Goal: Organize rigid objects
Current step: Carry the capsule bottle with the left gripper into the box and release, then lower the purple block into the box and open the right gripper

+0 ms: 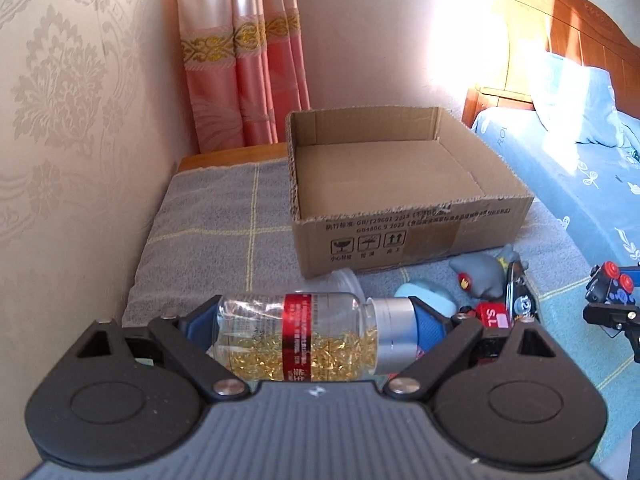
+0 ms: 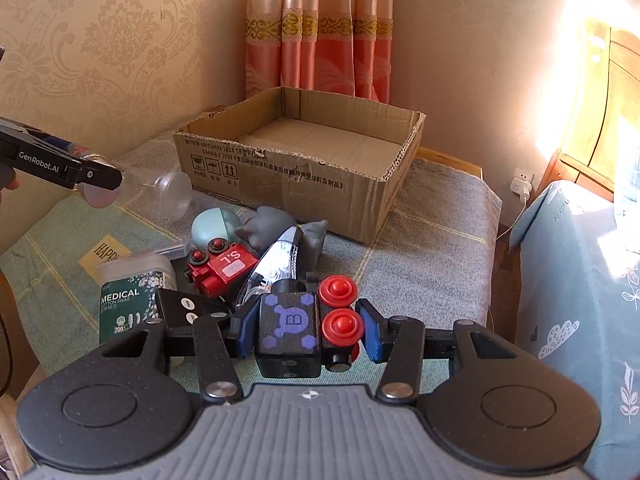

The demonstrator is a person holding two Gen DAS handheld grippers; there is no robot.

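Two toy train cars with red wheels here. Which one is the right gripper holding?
The black toy car with the purple B. The right gripper is shut on it, lifted above the table. The red toy car, marked SL, lies in the pile on the blanket.

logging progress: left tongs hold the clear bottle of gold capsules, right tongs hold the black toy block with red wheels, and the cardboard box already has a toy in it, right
Not quite: the open brown cardboard box is empty, as the left wrist view shows. The left tongs do hold the clear bottle of gold capsules, and the right tongs the black toy block with red wheels.
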